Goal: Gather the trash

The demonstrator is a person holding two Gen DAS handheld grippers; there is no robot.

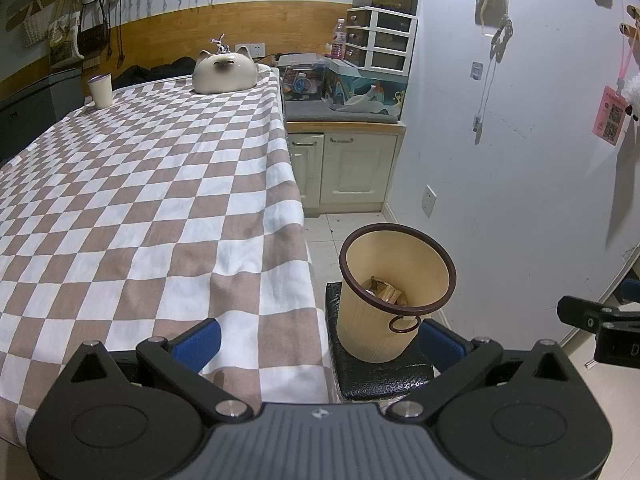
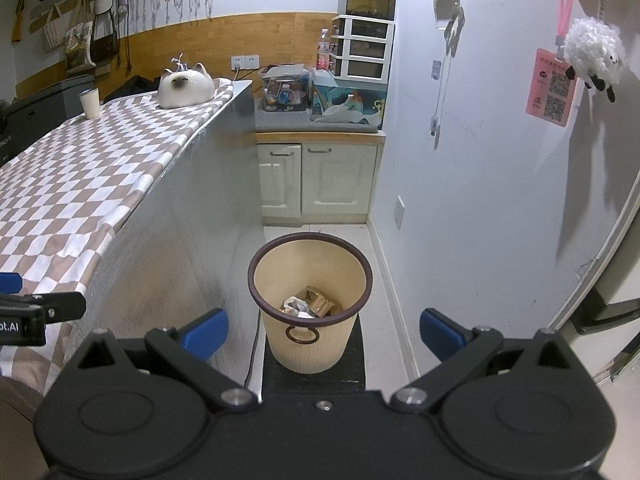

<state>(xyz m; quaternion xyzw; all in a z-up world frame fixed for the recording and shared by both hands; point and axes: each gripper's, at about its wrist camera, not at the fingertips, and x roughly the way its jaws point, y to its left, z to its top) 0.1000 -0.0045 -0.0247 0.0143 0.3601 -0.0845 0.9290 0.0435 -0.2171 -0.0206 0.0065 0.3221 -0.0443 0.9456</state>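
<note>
Beige plastic, ribbed, with a dark brown rim: the waste bin (image 2: 310, 312) sits dead ahead of the right gripper (image 2: 322, 334), framed squarely between its jaws and just beyond the blue fingertips (image 2: 206, 330). Those jaws stand wide apart and carry nothing. Down inside the bin lies the trash (image 2: 310, 304), a small heap of crumpled wrappers and paper scraps resting on the bottom. The bin stands on a black textured pad (image 2: 316, 378) on the pale tiled floor (image 2: 384, 280), and a brown ring handle hangs on the side facing the jaws.

Over to the left gripper (image 1: 320, 338) now, and its jaws are spread wide too, empty. From this view the bin (image 1: 384, 304) lies ahead and toward the right-hand jaw, its ring handle just beside that blue fingertip (image 1: 442, 344). The left-hand jaw hangs over the checkered cloth (image 1: 140, 184), brown and white squares draped across the surface and spilling over its near edge. Far ahead of the jaws, at the back of the cloth, rests a cat-shaped ceramic piece (image 1: 224, 71), and off to the left of it stands a white cup (image 1: 100, 90). Nothing else shows on the cloth between those two and the jaws.

Beyond the bin, straight on from the right jaws, cream cabinet doors (image 2: 318, 180) close off the end of the narrow aisle, with clutter piled on top. A fluffy white toy sheep (image 2: 594, 56) hangs on the wall, up and to the right.
</note>
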